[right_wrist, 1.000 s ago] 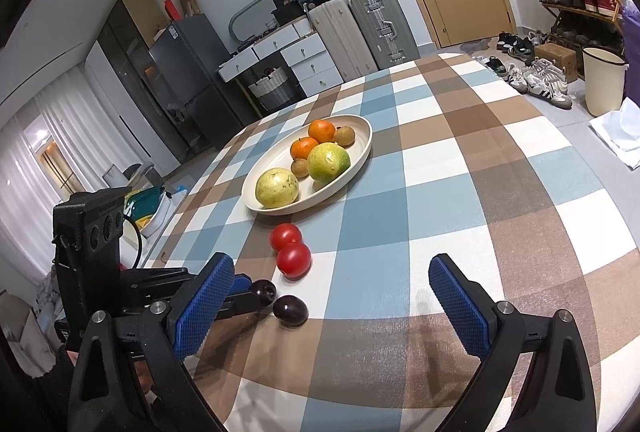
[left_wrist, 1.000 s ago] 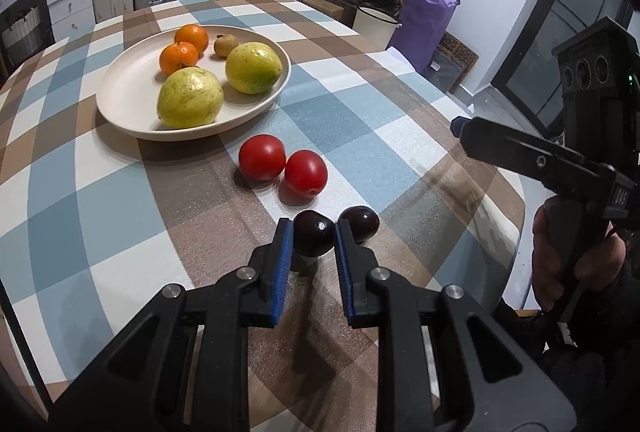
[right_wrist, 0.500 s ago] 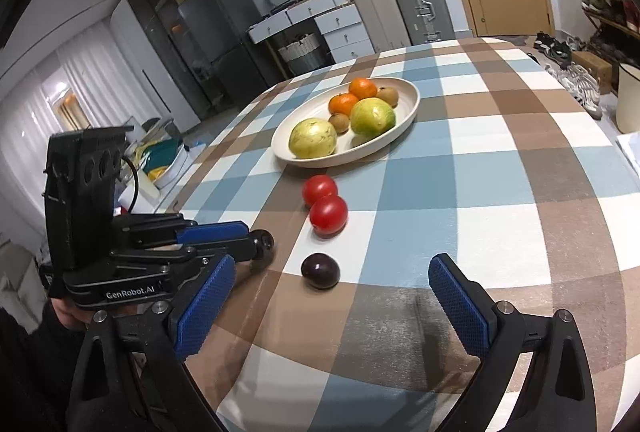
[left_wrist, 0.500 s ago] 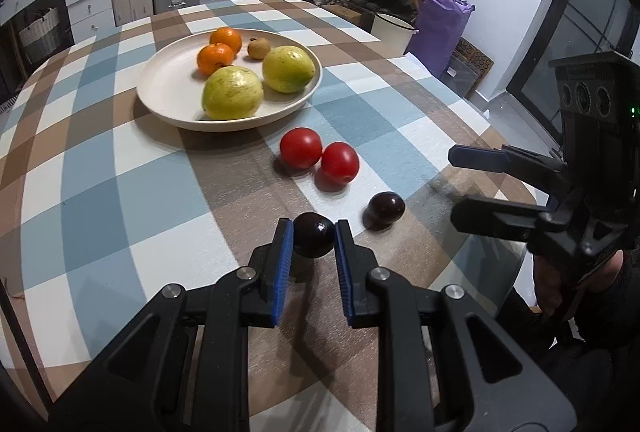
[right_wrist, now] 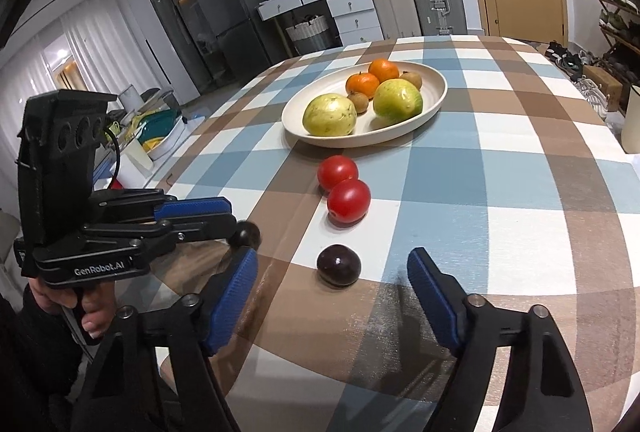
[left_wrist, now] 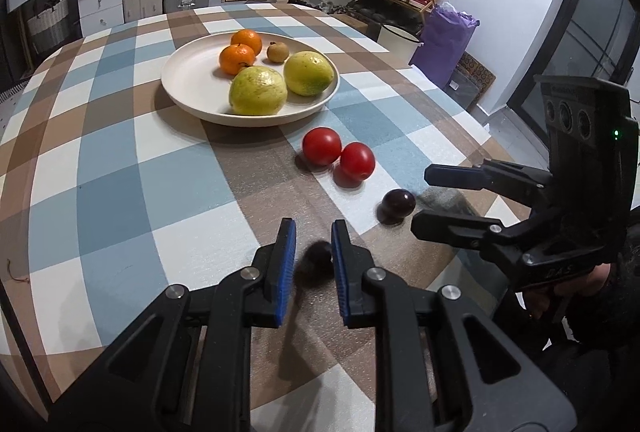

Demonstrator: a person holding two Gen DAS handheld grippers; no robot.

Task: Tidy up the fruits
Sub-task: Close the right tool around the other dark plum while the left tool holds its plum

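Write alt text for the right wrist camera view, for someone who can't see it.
The right gripper, jaws closing but not yet touching, frames a dark plum on a checked tablecloth. Beyond lie two tomatoes and a plate of fruit; at left, the left gripper holds a second plum.

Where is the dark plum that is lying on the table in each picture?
Left wrist view: the loose plum lies right of centre, just ahead of the right gripper, whose jaws are closing.
Right wrist view: the loose plum lies low in the middle, before the fingers.
Shared landmark: the nearer tomato just beyond it.
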